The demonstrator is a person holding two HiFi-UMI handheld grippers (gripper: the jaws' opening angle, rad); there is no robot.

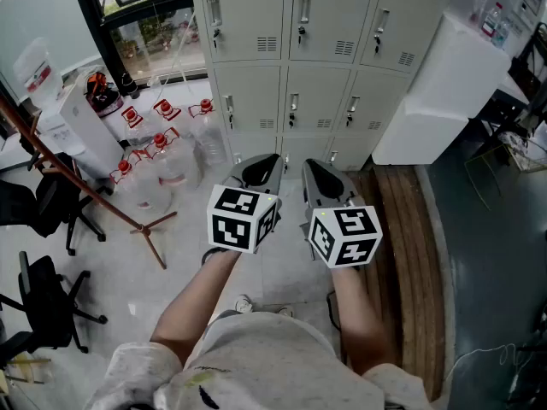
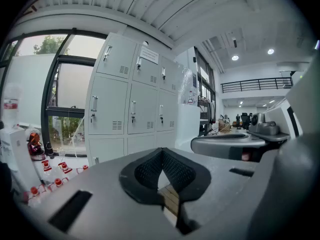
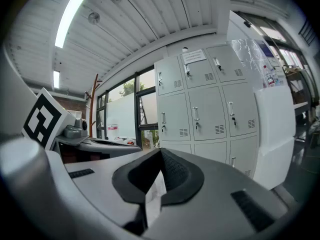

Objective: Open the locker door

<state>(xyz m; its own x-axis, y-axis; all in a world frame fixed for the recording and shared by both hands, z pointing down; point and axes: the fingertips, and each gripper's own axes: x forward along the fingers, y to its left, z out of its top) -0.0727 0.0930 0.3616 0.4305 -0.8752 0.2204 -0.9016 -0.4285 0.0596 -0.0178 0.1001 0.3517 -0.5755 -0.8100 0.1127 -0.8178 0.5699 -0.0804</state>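
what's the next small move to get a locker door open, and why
Likely bring the right gripper forward to the handle on a middle-row locker door, opening its fingers on the way. It and the left gripper are short of the lockers, all doors in view are shut, and both have fingers closed on nothing.

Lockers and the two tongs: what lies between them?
Nothing stands there. The head view shows only bare floor between the left tongs, right tongs and the lockers; water jugs stand off left.
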